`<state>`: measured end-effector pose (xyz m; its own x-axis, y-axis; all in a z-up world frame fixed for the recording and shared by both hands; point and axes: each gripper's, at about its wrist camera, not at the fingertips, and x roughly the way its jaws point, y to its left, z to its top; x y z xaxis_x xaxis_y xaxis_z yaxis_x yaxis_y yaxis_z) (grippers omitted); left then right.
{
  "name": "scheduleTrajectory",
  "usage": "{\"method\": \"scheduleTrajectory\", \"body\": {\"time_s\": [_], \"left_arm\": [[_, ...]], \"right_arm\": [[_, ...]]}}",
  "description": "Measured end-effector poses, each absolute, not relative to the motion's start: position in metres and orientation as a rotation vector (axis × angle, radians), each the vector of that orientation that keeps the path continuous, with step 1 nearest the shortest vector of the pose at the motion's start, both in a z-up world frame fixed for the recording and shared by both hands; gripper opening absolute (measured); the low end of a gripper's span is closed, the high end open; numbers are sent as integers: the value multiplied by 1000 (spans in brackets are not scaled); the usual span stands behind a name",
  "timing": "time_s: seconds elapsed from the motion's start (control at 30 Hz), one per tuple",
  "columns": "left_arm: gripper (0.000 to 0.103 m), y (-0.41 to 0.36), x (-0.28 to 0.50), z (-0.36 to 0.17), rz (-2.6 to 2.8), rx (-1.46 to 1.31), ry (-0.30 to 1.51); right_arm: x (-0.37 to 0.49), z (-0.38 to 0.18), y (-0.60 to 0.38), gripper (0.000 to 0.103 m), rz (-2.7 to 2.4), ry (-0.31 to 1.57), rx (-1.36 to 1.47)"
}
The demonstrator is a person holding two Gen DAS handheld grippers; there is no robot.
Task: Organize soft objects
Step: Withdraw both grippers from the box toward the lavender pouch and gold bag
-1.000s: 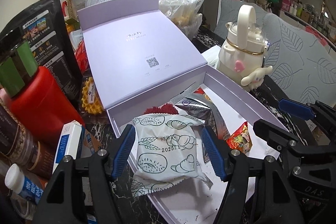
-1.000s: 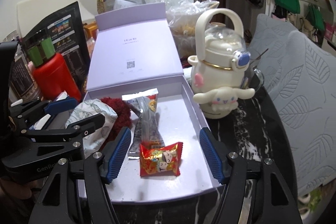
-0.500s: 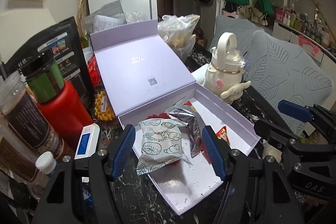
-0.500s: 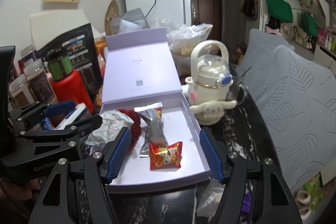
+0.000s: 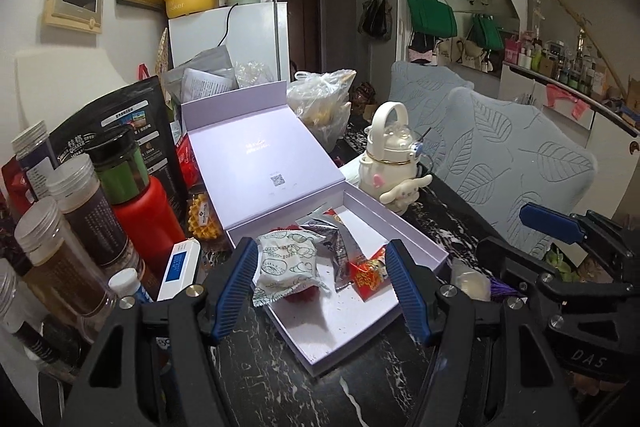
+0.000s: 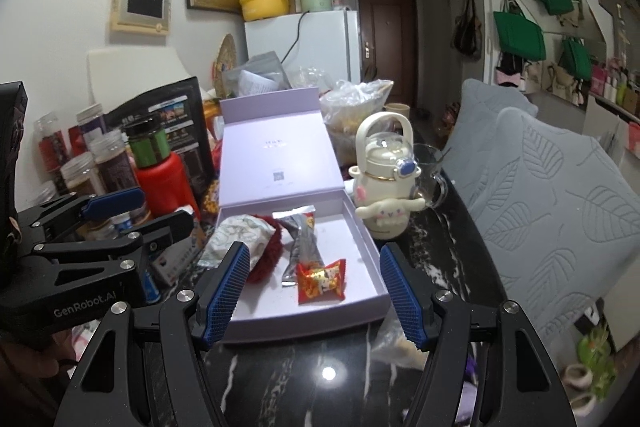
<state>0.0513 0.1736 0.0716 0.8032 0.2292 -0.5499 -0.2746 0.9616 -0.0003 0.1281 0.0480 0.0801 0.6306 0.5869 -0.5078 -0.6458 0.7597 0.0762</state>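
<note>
Worktop [image 6: 304,379]: dark marbled stone, crowded along its left side.

Box [image 5: 352,323]: lilac, shallow, open, its hinged lid [image 5: 260,163] leaning back. It sits mid-worktop and holds all the soft packets.

Red flask [image 5: 140,211]: dark green cap, standing left of the box among several jars.

Cream bottle [image 6: 386,179]: loop handle, cartoon dog figure on the front, standing just beside the box's right wall.

Left gripper [image 5: 320,289]: blue pads spread wide, nothing between them, held above the near edge of the box.

Right gripper [image 6: 314,293]: likewise spread wide and empty, held over the worktop in front of the box.

Bread packet [image 5: 286,265]: white with drawn pastries, puffy, at the box's left side, overhanging the left wall.

Red fluffy item [image 6: 270,251]: lying under and beside the bread packet.

Silver packet [image 6: 300,243]: long, lying mid-box.

Red candy packet [image 6: 322,279]: small, touching the silver packet's near end.
</note>
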Motion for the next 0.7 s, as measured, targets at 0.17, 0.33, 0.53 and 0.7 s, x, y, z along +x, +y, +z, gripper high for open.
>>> {"method": "scheduleTrajectory", "body": {"time_s": [0.17,0.33,0.53,0.7], "left_arm": [[66,162,35,75,263,-77,571],[66,148,19,73,249,-81,580],[66,130,3,66,226,-78,595],[66,115,-4,58,202,-86,623]], "right_arm": [[107,82,34,68,706,518,-115],[90,79,17,69,700,523,-91],[72,71,-1,69,685,539,-79],[60,64,-21,69,661,565,-60]]}}
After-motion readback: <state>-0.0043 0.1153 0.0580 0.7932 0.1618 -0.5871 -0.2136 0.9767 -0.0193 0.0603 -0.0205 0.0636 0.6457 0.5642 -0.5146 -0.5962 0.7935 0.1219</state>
